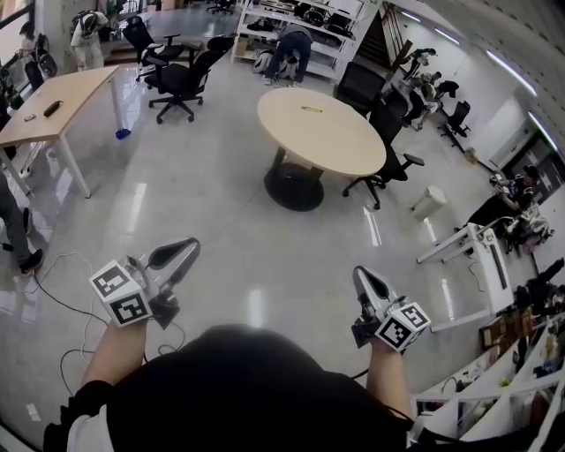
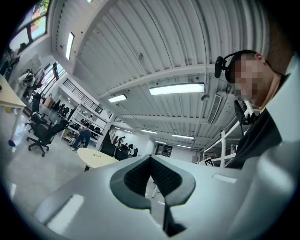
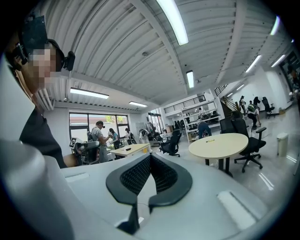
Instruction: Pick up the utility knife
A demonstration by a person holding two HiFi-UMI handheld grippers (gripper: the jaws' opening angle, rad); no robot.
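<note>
A small yellow object (image 1: 312, 109), apparently the utility knife, lies on a round beige table (image 1: 335, 141) far ahead across the floor. The right gripper view shows it as a yellow speck (image 3: 209, 139) on that table (image 3: 220, 145). In the left gripper view the round table (image 2: 96, 158) is small and distant, and I cannot make out the knife there. My left gripper (image 1: 181, 250) (image 2: 151, 157) and my right gripper (image 1: 366, 281) (image 3: 150, 155) are held in front of my body. Both are well short of the table, with jaws shut and nothing between them.
Black office chairs (image 1: 181, 84) (image 1: 388, 146) stand around the round table. A long wooden table (image 1: 53, 106) is at the left, with cables (image 1: 71, 309) on the floor beside me. Shelves (image 1: 300, 26) with a bending person (image 1: 290, 48) are at the back. White desks (image 1: 481, 265) and a small bin (image 1: 430, 201) line the right.
</note>
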